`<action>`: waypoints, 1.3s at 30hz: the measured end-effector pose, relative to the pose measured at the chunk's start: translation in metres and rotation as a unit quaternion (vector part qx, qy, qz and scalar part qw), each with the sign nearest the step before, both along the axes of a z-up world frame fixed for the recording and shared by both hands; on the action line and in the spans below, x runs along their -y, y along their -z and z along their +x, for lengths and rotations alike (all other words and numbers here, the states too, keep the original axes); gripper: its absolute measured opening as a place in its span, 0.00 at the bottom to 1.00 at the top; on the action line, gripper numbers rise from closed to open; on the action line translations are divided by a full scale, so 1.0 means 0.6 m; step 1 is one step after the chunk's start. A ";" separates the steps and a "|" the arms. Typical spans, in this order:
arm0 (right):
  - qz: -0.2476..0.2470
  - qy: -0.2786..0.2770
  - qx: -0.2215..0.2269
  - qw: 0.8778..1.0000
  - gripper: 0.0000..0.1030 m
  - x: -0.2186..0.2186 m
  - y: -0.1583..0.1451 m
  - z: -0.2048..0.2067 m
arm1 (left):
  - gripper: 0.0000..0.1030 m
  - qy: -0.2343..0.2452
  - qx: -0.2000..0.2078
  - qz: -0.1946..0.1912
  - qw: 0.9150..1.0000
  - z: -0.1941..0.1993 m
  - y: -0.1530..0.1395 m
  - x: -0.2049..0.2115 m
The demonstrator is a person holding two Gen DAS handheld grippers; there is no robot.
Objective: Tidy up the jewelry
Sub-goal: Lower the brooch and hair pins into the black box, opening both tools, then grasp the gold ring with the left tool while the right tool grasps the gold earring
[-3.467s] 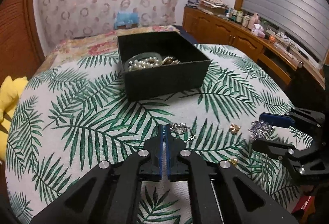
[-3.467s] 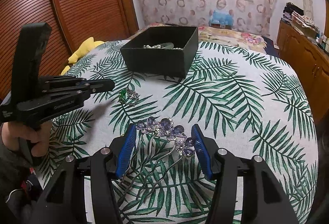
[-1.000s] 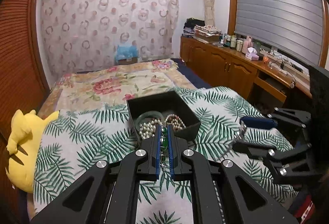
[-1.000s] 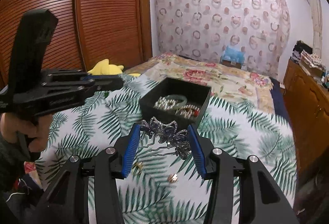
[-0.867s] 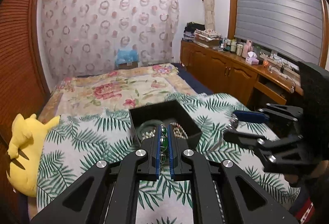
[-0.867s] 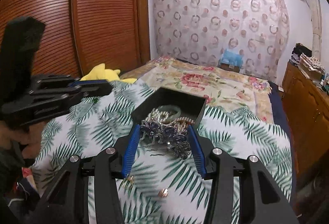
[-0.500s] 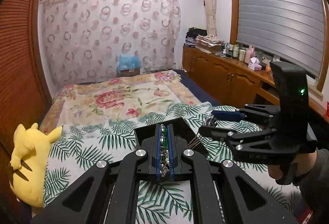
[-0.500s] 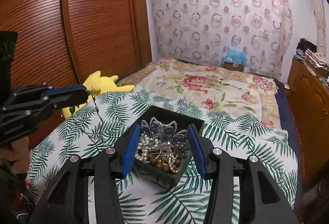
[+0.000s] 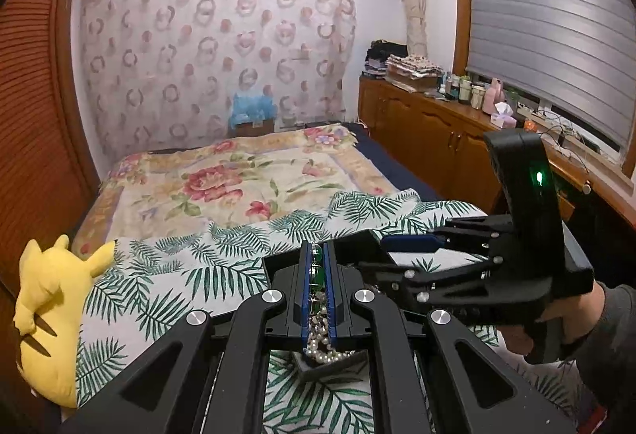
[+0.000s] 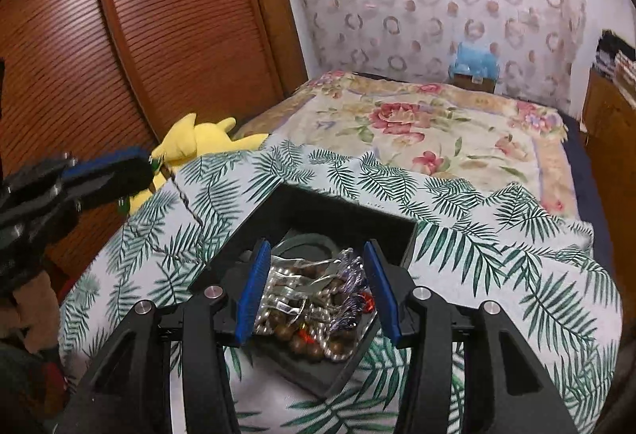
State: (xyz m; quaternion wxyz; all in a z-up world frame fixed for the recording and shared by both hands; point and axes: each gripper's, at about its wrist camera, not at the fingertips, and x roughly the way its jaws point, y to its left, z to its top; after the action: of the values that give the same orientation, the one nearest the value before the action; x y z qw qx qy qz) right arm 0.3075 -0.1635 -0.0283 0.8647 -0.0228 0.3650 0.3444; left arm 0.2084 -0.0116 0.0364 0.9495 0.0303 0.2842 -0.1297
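A bed (image 10: 576, 139) carries everything. A floral blanket (image 10: 417, 123) covers its far part, and a palm-leaf cloth (image 10: 497, 259) lies over the near part, just past the blanket's edge. On the cloth sits a black box (image 10: 338, 209). A yellow plush (image 9: 47, 298) lies left of the box, at the cloth's edge.

A: How crowded is it over the black box (image 10: 330, 213)?

B: Both grippers sit above it, and beads (image 10: 306, 318) already fill it.

A: Around it?

B: Leaf-print cloth (image 10: 497, 275) lies bare right and far; a yellow plush (image 9: 47, 298) sits left, seemingly well apart.
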 end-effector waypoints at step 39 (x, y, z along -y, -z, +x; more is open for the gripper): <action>-0.022 0.054 0.036 0.998 0.50 0.127 0.017 -0.187 | 0.48 -0.001 -0.030 0.003 1.000 -0.036 0.032 0.012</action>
State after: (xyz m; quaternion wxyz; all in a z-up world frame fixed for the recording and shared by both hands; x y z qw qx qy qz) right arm 0.1955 -0.2394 -0.0384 0.8940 -0.0349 0.3417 0.2878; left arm 0.1867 -0.0189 0.0172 0.9406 0.0287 0.3130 -0.1284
